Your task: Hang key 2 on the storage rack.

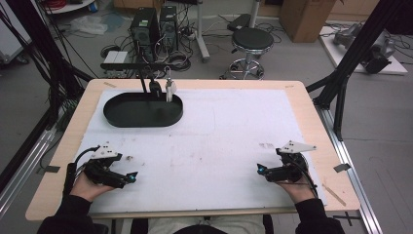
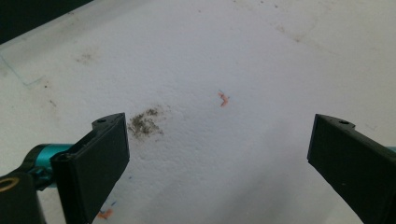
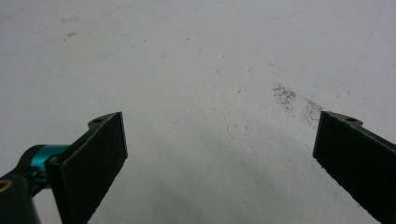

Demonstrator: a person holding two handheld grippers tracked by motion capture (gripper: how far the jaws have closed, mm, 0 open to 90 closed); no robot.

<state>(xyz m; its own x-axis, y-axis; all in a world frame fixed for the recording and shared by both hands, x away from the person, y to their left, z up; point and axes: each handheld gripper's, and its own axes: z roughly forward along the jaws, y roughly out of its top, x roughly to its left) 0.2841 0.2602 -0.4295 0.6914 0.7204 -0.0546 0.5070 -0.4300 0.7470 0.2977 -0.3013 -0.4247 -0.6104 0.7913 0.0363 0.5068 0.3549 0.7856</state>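
Observation:
A black oval tray [image 1: 142, 110] lies at the back left of the white mat [image 1: 214, 126]. My left gripper [image 1: 130, 176] rests low at the front left, held in a hand, jaws pointing toward the middle. In the left gripper view the left gripper [image 2: 219, 154] is open over the stained mat, nothing between its black pads [image 2: 100, 154]. My right gripper [image 1: 262, 169] sits at the front right, pointing left. The right gripper view has the right gripper [image 3: 219, 154] open too, with bare mat between its pads [image 3: 95, 158].
Behind the tray's far rim stand a small black item [image 1: 155, 88] and a white one [image 1: 169, 89]. The wooden table [image 1: 58, 161] edges frame the mat. Beyond the table are a black stool [image 1: 251, 43], computer towers [image 1: 155, 27] and black frame struts [image 1: 350, 58].

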